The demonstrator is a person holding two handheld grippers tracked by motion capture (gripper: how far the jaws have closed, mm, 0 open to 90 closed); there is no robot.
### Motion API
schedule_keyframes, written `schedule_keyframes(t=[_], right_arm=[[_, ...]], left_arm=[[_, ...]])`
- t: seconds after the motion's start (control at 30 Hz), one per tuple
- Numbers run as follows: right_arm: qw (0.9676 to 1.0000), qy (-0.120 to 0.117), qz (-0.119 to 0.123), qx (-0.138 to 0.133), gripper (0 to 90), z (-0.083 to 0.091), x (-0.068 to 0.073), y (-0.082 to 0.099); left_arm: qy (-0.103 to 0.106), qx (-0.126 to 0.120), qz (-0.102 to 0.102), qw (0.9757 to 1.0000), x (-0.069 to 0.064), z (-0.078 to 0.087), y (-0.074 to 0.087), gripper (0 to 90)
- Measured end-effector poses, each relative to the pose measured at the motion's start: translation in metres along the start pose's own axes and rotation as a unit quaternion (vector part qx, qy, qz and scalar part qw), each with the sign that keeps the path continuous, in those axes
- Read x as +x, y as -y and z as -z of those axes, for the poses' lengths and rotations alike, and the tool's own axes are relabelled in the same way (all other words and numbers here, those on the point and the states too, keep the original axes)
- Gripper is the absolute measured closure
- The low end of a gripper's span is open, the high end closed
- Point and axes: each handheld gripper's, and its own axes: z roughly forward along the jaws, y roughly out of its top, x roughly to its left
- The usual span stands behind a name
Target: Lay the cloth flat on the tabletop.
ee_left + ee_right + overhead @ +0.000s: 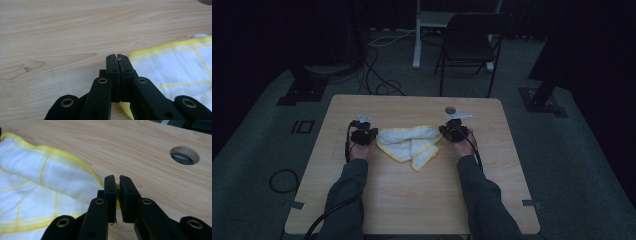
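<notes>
A white cloth with a yellow hem and thin yellow lines [409, 142] lies bunched across the middle of the wooden table [412, 200]. My left gripper [367, 134] is at the cloth's left end. In the left gripper view its jaws [117, 56] are pressed together, the cloth [175, 67] lies just to their right, and a bit of yellow hem shows under them. My right gripper [451, 131] is at the cloth's right end. In the right gripper view its jaws [117, 178] pinch the yellow hem of the cloth [37, 185], which spreads to the left.
A round hole [185, 155] goes through the tabletop just beyond the right gripper, also visible as the hole [449, 109] from above. A dark chair [469, 40] and a white post stand behind the table. Cables [282, 180] lie on the carpet at left.
</notes>
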Motion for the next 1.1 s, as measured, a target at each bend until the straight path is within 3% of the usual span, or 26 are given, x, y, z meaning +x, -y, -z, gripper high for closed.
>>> schedule_keyframes(t=[0.07, 0.13, 0.27, 0.37, 0.57, 0.7, 0.73, 0.77, 0.93, 1.1], right_arm=[[1.0, 0.002, -0.006, 0.003, 85.4, -0.002, -0.002, 0.001], [1.0, 0.003, -0.003, 0.008, 85.4, -0.003, -0.001, 0.003], [0.9999, 0.005, -0.001, 0.009, 85.3, -0.003, -0.001, 0.003], [1.0, 0.004, 0.0, 0.007, 85.4, -0.002, -0.001, 0.002], [0.9999, 0.005, 0.004, 0.009, 85.3, -0.002, -0.001, 0.002], [0.9999, 0.005, 0.005, 0.009, 85.3, -0.001, 0.0, 0.002], [0.9999, 0.005, 0.005, 0.009, 85.3, -0.001, 0.0, 0.002], [0.9999, 0.005, 0.005, 0.009, 85.3, -0.001, 0.0, 0.002], [0.9999, 0.005, 0.004, 0.01, 85.3, -0.003, -0.001, 0.002], [0.9999, 0.005, 0.003, 0.01, 85.3, -0.003, -0.001, 0.002]], left_arm=[[0.004, -0.001, 0.0, 1.0, -0.002, -0.001, -0.001, 87.7], [0.004, -0.006, -0.006, 1.0, -0.007, 0.002, -0.002, 78.0], [0.001, -0.023, -0.017, 0.9996, -0.016, 0.015, -0.005, 70.4], [0.025, -0.03, -0.039, 0.9985, -0.027, 0.028, -0.003, 70.5], [0.082, -0.022, -0.091, 0.9922, -0.06, 0.043, 0.018, 72.4], [0.103, -0.006, -0.113, 0.9882, -0.078, 0.043, 0.035, 72.4], [0.103, -0.006, -0.113, 0.9882, -0.078, 0.043, 0.035, 72.3], [0.112, 0.005, -0.126, 0.9857, -0.086, 0.041, 0.042, 72.3], [0.124, 0.036, -0.167, 0.9776, -0.106, 0.027, 0.06, 69.4], [0.115, 0.036, -0.19, 0.9744, -0.112, 0.021, 0.066, 65.3]])
